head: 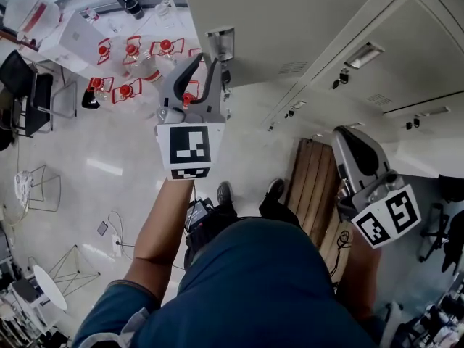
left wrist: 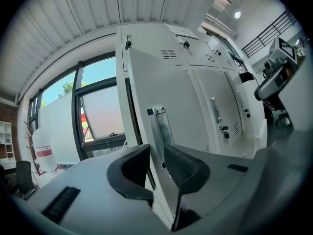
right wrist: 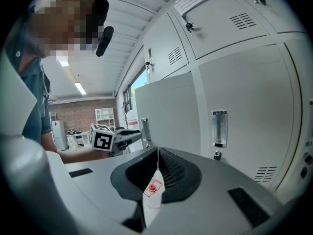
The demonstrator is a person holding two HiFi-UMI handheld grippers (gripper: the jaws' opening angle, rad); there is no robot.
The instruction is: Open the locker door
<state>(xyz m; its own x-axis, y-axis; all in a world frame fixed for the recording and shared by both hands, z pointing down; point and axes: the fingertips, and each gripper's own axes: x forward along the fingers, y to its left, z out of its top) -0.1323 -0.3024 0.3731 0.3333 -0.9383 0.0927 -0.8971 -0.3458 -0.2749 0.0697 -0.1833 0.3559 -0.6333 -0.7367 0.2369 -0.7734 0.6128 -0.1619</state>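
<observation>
The grey locker door (head: 290,20) stands swung out from the row of lockers, its metal handle (head: 220,42) at the free edge. My left gripper (head: 206,60) reaches up to that handle. In the left gripper view the handle (left wrist: 157,124) and the door's edge run into the gap between the jaws of the left gripper (left wrist: 156,151); a dark slit still shows beside the left pad, so the jaws are open. My right gripper (head: 349,140) hangs back at the right, away from the lockers. It is shut (right wrist: 157,153), with only a thin white slip in the seam.
A wooden bench (head: 312,187) stands along the lockers by my feet. Several red-capped bottles (head: 130,64) and a black chair (head: 32,96) are on the floor to the left. The neighbouring locker doors (right wrist: 244,106) are closed, each with a handle (right wrist: 219,128).
</observation>
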